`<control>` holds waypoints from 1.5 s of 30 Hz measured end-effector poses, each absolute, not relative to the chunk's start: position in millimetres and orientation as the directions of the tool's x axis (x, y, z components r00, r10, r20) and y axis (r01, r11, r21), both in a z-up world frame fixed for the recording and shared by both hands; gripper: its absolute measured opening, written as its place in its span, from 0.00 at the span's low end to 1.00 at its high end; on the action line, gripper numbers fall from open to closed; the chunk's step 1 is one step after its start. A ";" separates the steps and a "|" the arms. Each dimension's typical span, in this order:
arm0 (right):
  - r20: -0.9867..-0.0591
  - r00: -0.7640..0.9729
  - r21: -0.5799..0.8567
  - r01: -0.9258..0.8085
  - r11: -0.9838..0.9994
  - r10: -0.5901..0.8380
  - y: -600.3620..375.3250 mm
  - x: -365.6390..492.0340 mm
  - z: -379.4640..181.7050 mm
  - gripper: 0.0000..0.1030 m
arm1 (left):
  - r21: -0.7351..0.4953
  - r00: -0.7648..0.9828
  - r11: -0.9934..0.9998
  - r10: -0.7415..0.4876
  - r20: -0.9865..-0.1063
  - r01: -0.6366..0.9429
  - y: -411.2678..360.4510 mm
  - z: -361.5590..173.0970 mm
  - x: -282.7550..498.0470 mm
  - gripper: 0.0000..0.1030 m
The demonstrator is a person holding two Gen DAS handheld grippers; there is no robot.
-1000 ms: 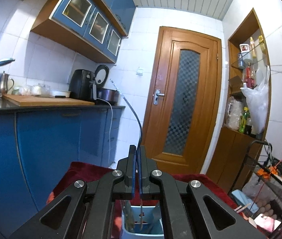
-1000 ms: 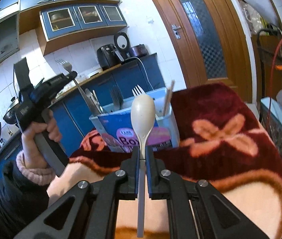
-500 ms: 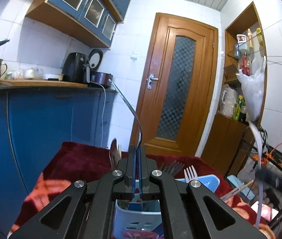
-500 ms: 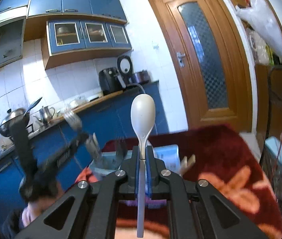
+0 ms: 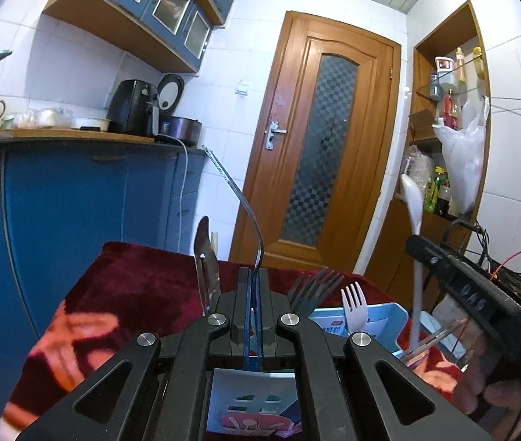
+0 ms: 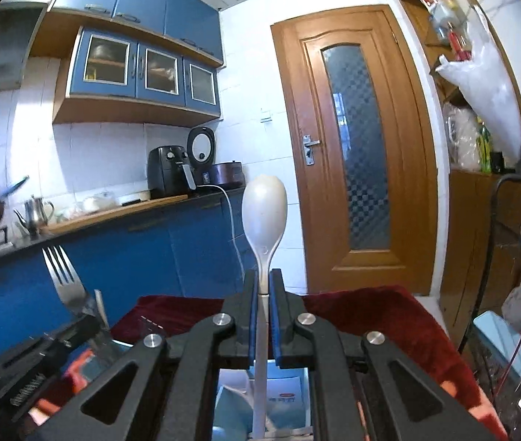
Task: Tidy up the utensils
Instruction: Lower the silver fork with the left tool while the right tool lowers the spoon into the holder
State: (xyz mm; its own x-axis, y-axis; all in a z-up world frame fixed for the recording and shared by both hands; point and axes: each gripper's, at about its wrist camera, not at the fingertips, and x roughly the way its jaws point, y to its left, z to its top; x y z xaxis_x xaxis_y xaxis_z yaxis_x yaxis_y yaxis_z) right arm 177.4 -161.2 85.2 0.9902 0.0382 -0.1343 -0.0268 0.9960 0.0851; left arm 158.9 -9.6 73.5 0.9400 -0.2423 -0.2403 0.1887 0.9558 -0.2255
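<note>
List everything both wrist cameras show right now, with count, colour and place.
metal fork: 1, silver, clamped in left gripper
spoon: 1, white, clamped in right gripper
utensil holder: 1, light blue, on blanket
plastic fork: 1, white, upright in holder
dark forks: count unclear, black, in holder
chopsticks: count unclear, wooden, leaning from holder
blanket: 1, dark red patterned, under holder
door: 1, brown wood, back wall
air fryer: 1, black, counter
left gripper: black, shut
right gripper: black, shut
</note>
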 end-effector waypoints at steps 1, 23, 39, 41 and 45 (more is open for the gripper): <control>-0.139 0.990 0.075 -0.027 0.997 0.038 -160.8 178.1 82.8 0.08 | -0.226 0.939 0.956 -0.243 -0.242 0.189 -9.8 73.1 159.2 0.02; -0.219 0.969 0.074 -0.095 0.993 0.110 -159.6 154.6 68.1 0.08 | -0.240 0.898 0.953 -0.263 -0.353 0.185 -16.5 75.3 146.4 0.26; -0.297 0.937 0.117 -0.155 0.981 0.184 -158.7 150.1 71.3 0.08 | -0.231 0.877 0.952 -0.279 -0.391 0.200 -21.9 91.0 139.8 0.33; -0.303 0.932 0.133 -0.163 0.978 0.196 -160.1 148.1 72.4 0.08 | -0.212 0.880 0.955 -0.277 -0.385 0.208 -23.7 96.5 141.2 0.33; -0.268 0.940 0.146 -0.176 0.973 0.210 -163.9 135.1 81.7 0.08 | -0.194 0.886 0.958 -0.269 -0.376 0.209 -26.1 107.7 143.6 0.33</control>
